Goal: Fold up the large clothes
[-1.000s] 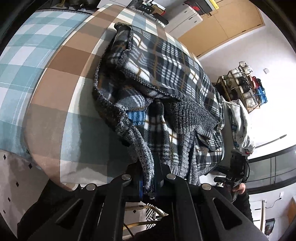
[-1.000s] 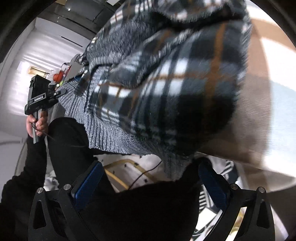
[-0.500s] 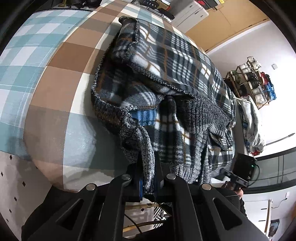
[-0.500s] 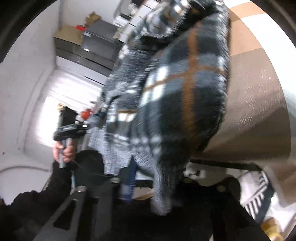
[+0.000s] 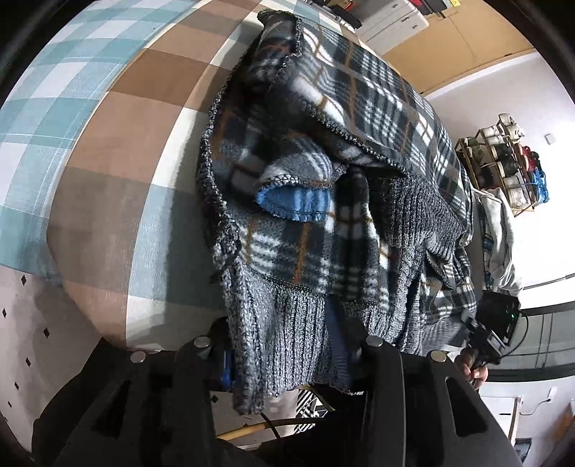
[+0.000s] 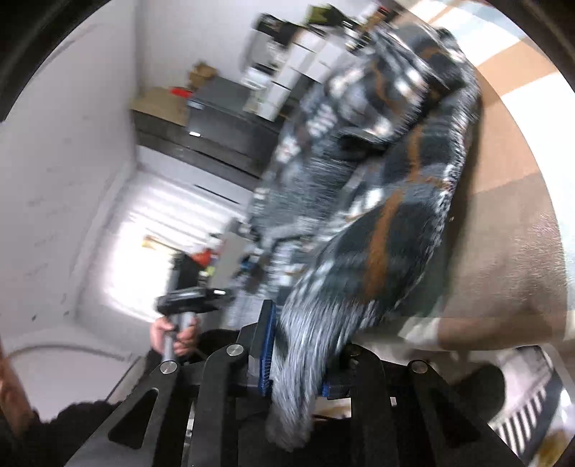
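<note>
A large plaid fleece garment [image 5: 359, 107] with grey knit edging and a blue inner patch lies bunched on the checked bed cover [image 5: 107, 143]. Its ribbed knit hem hangs over the bed's near edge, between the jaws of my left gripper [image 5: 284, 352]. Those jaws are opening, and the hem sits loosely between the pads. In the blurred right wrist view, my right gripper [image 6: 298, 370] is shut on another knit edge of the garment [image 6: 388, 233], lifted just off the bed cover [image 6: 510, 251]. Each wrist view also shows the other gripper in a hand: the right gripper [image 5: 496, 323] and the left gripper [image 6: 194, 298].
A white cloth [image 5: 499, 233] lies at the bed's far right. A rack of small items [image 5: 503, 158] stands against the white wall, with pale drawers [image 5: 391, 18] and wood panels further back. A dark cabinet [image 6: 222, 118] lines the wall. Tiled floor [image 5: 28, 323] shows below the bed's edge.
My left gripper's jaws, pinched on the knit hem before, now stand apart. My right gripper went from wide open to shut on the garment's edge and swung upward.
</note>
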{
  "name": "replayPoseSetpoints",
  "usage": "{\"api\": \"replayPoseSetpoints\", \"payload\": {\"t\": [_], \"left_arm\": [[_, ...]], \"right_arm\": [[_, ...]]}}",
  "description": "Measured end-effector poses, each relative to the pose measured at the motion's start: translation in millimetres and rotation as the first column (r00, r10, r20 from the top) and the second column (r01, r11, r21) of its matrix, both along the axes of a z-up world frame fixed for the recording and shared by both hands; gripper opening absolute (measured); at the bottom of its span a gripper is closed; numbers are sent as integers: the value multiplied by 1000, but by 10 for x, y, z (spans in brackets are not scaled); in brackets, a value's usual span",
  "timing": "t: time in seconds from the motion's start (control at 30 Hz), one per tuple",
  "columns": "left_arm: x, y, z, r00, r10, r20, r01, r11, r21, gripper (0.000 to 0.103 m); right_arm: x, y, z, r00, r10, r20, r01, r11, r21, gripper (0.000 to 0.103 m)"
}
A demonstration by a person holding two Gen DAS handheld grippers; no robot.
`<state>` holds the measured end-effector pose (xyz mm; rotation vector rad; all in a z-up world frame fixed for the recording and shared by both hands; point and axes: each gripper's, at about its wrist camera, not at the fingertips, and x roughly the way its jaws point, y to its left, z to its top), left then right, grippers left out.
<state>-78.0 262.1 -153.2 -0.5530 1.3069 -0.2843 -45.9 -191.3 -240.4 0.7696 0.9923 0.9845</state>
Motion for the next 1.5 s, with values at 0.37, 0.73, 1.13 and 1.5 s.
{"api": "replayPoseSetpoints", "payload": {"t": [0.37,0.73,1.13,1.5], "left_arm": [[44,-29,-12,999,-33,26,35,996,-85,16],[-20,31,-1,1000,-16,11,17,995,-96,1],[-249,-84,63,997,-48,62,59,982,-182,1],[-200,84,67,999,17,44,-1,940,-341,1]], "right_arm": [[179,72,41,1000,-14,19,14,1000,12,20],[103,-187,170,984,-169,-59,174,982,80,8],[1,-582,281,957,-272,-97,282,951,124,7],[58,-666,318,953,-272,-134,286,953,102,7]]}}
